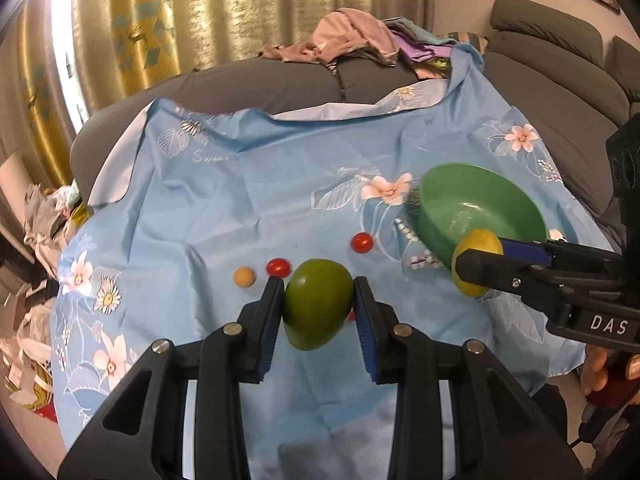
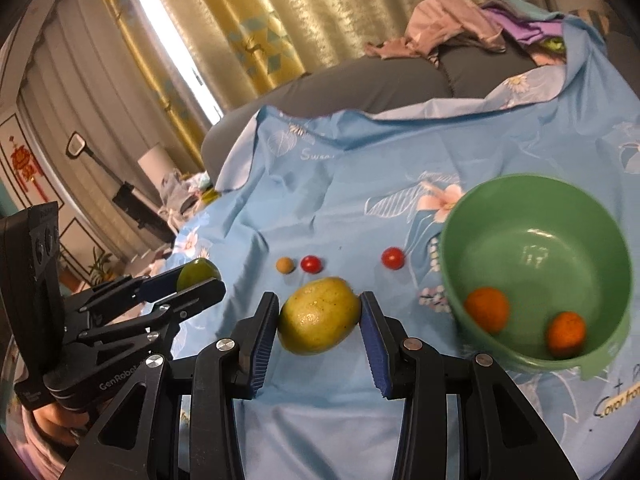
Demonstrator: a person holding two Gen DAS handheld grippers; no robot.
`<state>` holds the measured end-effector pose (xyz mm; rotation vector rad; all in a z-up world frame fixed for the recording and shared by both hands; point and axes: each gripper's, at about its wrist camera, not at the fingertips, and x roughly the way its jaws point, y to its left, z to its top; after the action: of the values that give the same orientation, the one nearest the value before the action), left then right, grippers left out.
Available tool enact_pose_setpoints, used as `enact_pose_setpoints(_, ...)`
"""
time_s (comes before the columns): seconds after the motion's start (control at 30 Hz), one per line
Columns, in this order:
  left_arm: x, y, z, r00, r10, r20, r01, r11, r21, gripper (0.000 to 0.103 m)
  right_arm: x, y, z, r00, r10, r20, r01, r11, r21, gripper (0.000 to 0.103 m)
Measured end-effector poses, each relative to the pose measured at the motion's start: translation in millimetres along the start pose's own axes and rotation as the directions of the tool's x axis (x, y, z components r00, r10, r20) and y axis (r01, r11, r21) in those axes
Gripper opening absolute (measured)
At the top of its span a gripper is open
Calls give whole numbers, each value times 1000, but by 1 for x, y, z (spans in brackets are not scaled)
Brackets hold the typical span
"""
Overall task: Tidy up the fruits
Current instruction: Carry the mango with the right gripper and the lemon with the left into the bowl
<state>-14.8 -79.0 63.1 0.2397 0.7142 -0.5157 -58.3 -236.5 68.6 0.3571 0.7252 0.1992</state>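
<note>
My left gripper (image 1: 318, 304) is shut on a green mango-like fruit (image 1: 318, 304) and holds it above the blue floral cloth (image 1: 240, 208). My right gripper (image 2: 320, 320) is shut on a yellow-green lemon-like fruit (image 2: 319, 321), left of the green bowl (image 2: 500, 216). The bowl holds two small oranges (image 2: 487, 309) (image 2: 566, 334). Two red cherry tomatoes (image 2: 311, 264) (image 2: 393, 258) and a small tan round fruit (image 2: 285, 265) lie on the cloth beyond the grippers. In the left wrist view the right gripper (image 1: 476, 268) with the yellow fruit (image 1: 476, 246) is at the bowl's (image 1: 480, 188) near rim.
The cloth covers a grey sofa (image 1: 280, 84) with a pile of clothes (image 1: 352, 36) at the back. Gold curtains (image 1: 200, 8) hang behind. Clutter lies on the floor to the left (image 1: 44, 216).
</note>
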Motion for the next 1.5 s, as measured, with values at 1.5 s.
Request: enact_pose_setpoints(1.5, 106, -155, 56, 981, -133, -140, 166, 952, 258, 35, -34, -135, -9, 961, -274, 44, 260, 943, 207, 43)
